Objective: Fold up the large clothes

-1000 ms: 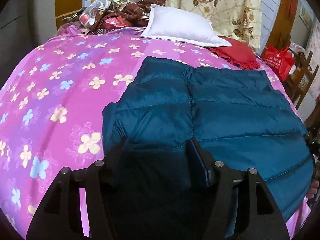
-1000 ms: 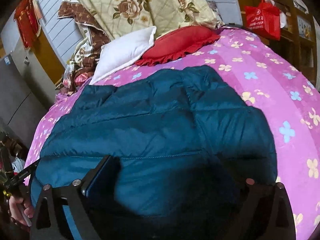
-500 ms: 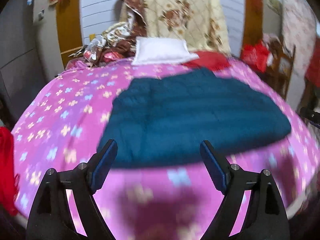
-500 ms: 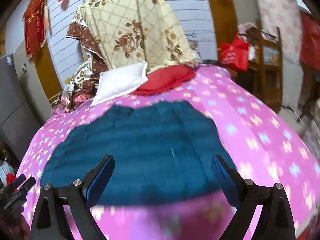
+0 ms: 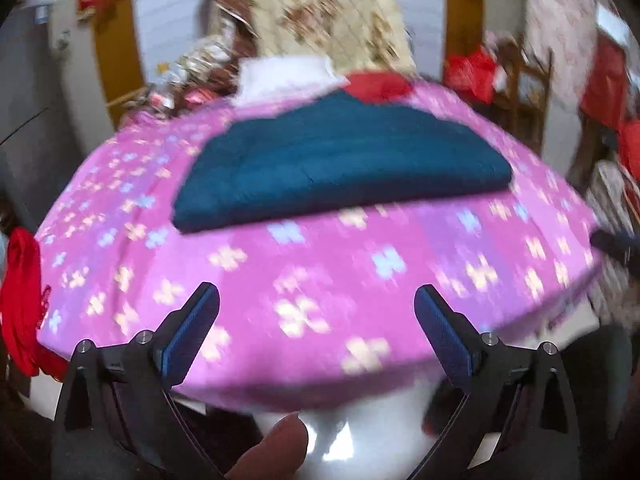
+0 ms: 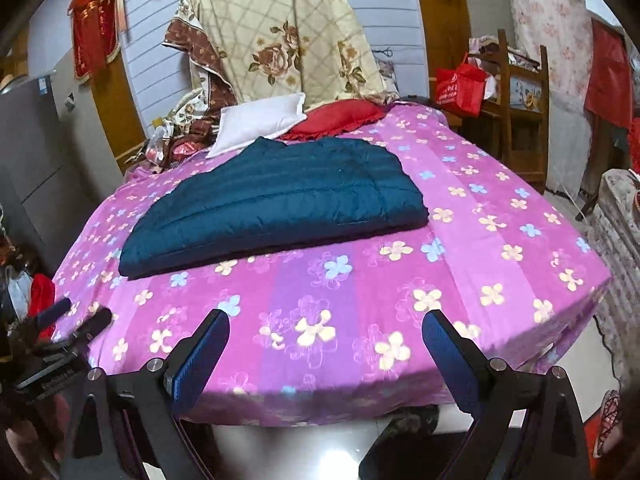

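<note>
Both grippers stand wide open and hold nothing: the right gripper [image 6: 326, 344] and the left gripper [image 5: 316, 312] hover off the near edge of the bed [image 6: 520, 248], well apart from the garment. The teal quilted jacket [image 6: 276, 200] lies as a flat, squared bundle toward twelve o'clock on the bedspread, its far edge just beside a white pillow [image 6: 260, 120] and a red cushion [image 6: 340, 118]. Judging by that tidy shape, the folding looks done or close to it; if another fold is wanted, the next move calls for reaching back in and pinching both near corners evenly so the puffy layers do not slide. The pink flowered spread looks soft and smooth. At twelve o'clock a floral quilt [image 6: 288, 36] hangs; at two o'clock a wooden chair [image 6: 520, 92] carries a red bag [image 6: 460, 88].
</note>
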Demonstrator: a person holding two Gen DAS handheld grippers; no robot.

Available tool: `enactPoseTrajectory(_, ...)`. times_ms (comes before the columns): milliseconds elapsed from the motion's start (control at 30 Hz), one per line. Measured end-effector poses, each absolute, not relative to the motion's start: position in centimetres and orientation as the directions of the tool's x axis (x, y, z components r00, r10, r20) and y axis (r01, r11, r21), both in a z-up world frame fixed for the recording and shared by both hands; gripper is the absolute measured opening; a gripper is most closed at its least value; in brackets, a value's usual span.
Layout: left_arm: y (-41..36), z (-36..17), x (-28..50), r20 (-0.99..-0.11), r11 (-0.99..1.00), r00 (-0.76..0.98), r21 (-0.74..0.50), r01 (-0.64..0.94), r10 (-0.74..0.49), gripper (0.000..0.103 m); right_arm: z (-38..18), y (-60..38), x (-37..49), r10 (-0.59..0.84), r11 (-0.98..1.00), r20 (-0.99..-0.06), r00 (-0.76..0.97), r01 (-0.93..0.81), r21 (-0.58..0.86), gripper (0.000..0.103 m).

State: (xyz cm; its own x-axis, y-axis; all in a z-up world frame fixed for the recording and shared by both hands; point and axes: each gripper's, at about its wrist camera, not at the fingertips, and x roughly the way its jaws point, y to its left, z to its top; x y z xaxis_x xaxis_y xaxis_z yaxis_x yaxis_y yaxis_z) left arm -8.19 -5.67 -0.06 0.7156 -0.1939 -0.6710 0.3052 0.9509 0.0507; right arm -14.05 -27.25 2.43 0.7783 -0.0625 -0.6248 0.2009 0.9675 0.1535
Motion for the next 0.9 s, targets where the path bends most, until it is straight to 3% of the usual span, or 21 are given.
enactPoseTrajectory(167,-7.8,1.1,-9.7,-0.712,0.932,0.650,-0.017,0.362,-0.265,0.098,3.6,-27.2,-14.6,-0.082,0.970,-0.612,0.787,0.203,0.132,0.096)
enactPoseTrajectory(433,-6.0,4.1,-8.5,-0.704,0.969,0.687,-0.010,0.246,-0.182,0.098,5.7,-26.5,-16.0,-0.151,0.976,-0.564,0.812,0.214,0.046,0.096)
enactPoseTrajectory(900,-7.0,4.2,-9.0,-0.707,0.962,0.682,0.008,0.274,-0.188,0.098,6.0,-26.3,-16.4,-0.114,0.982,-0.561,0.820,0.179,0.063,0.096)
